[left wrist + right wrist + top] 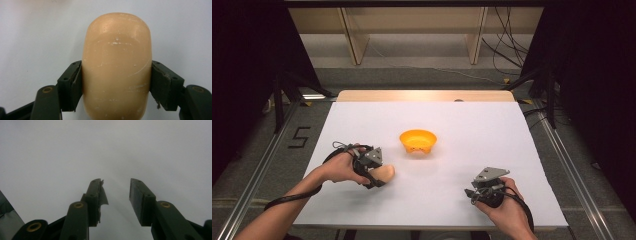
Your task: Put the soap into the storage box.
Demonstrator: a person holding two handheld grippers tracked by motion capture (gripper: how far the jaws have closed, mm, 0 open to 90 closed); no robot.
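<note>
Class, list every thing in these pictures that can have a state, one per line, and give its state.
Left tool: shut on the soap bar.
Soap bar: gripped at both sides, low over the white sheet.
Right tool: open, holding nothing.
Orange bowl: upright on the white sheet, apart from both tools.

A lab set up for recording: the counter (pixel 472 145) wears a plain white sheet, black curtains (pixel 242 60) hang at nine and three o'clock, loose cables (pixel 507 50) trail at one o'clock, and a taped "5" (pixel 299 136) marks the floor.
</note>
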